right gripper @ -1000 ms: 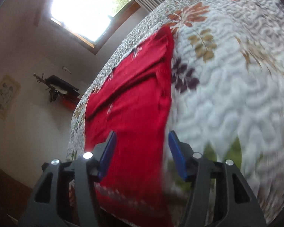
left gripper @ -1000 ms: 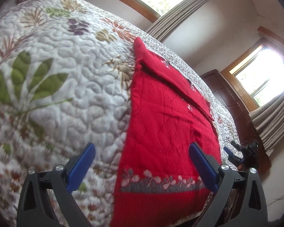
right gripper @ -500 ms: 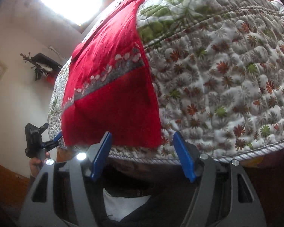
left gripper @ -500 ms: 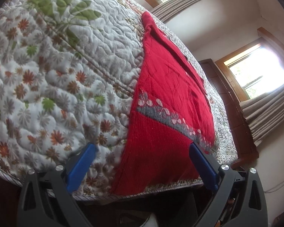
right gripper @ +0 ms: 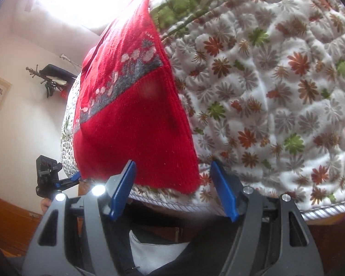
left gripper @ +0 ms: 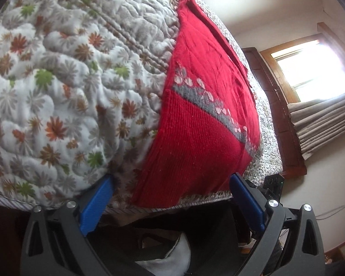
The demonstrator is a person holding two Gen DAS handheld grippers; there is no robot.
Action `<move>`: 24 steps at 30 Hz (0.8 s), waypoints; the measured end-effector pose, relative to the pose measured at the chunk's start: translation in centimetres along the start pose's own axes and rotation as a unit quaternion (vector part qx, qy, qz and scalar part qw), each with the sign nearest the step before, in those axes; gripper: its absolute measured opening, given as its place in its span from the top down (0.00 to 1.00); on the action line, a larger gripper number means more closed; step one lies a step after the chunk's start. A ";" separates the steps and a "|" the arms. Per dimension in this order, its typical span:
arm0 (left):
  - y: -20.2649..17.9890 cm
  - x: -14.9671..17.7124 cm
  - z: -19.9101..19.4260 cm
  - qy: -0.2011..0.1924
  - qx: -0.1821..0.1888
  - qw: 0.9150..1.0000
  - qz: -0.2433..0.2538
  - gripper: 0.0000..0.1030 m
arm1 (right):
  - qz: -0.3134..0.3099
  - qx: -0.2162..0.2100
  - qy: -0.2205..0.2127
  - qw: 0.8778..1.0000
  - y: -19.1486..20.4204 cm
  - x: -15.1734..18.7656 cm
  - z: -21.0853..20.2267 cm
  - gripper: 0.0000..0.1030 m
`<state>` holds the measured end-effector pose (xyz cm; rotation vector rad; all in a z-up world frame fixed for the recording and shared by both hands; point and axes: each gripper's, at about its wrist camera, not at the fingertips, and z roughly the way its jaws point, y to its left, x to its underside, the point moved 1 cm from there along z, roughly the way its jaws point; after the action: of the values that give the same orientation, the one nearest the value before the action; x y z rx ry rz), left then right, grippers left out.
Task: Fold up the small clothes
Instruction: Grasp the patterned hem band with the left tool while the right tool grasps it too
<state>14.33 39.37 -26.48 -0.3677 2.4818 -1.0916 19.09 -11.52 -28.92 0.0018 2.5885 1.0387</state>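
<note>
we hold each hand-held gripper, left [left gripper: 171, 201] and right [right gripper: 172, 186], wide apart and empty at 6 o'clock below the red sweater [left gripper: 202, 119] on the quilt [left gripper: 57, 80].

A red knitted sweater [left gripper: 195, 142] is banded in grey with pale pink blossoms; the white quilted bedspread [left gripper: 57, 80] is scattered with rust, green and grey flowers.

Left hand-held gripper [left gripper: 172, 203] gaping, right hand-held gripper [right gripper: 173, 191] likewise

One red sweater [left gripper: 202, 105], one floral quilt [left gripper: 57, 80], two windows [left gripper: 315, 73].
</note>
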 end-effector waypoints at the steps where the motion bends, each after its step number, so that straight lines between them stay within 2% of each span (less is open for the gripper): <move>1: -0.3 0.0 0.2 0.002 0.000 1.000 0.001 0.04 | -0.001 -0.001 0.003 1.000 0.2 -0.1 0.2 0.35; 5: -1.6 0.6 1.5 0.023 0.014 0.999 0.019 0.04 | 0.000 -0.006 0.003 1.000 0.6 0.0 0.4 0.35; 8: -1.7 0.8 2.3 0.025 0.019 0.999 0.019 0.05 | 0.010 -0.016 0.003 1.000 0.1 -0.2 0.4 0.35; 10: -1.4 0.8 2.5 0.024 0.024 0.999 0.009 0.15 | 0.012 -0.020 0.005 1.000 -0.7 -0.3 0.2 0.37; 12: -0.8 0.8 2.7 0.032 0.025 0.999 -0.001 0.55 | 0.015 -0.030 0.014 0.999 -1.0 -0.1 0.1 0.42; 17: -0.3 1.0 2.9 0.030 0.035 0.999 -0.012 0.60 | 0.020 -0.035 0.019 0.999 -1.4 -0.1 0.3 0.45; 19: -0.1 1.1 2.9 0.032 0.040 0.999 -0.017 0.73 | 0.027 -0.039 0.019 0.999 -1.6 -0.1 0.3 0.55; 20: 0.1 1.1 3.0 0.034 0.049 0.998 -0.021 0.88 | 0.030 -0.044 0.020 0.998 -1.8 0.0 0.2 0.60; 21: 0.1 1.2 3.0 0.034 0.055 0.998 -0.024 0.91 | 0.033 -0.051 0.025 0.998 -2.1 0.1 0.3 0.73; 22: 0.4 1.3 2.9 0.032 0.059 0.997 -0.027 0.91 | 0.033 -0.053 0.029 0.998 -2.1 0.2 0.4 0.82; 24: 0.6 1.4 2.8 0.028 0.068 0.997 -0.032 0.92 | 0.027 -0.052 0.027 0.998 -2.0 0.4 0.3 0.90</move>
<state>14.34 37.41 -29.02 -0.3838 2.4415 -1.3062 19.08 -12.77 -30.60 0.0188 2.5923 1.2067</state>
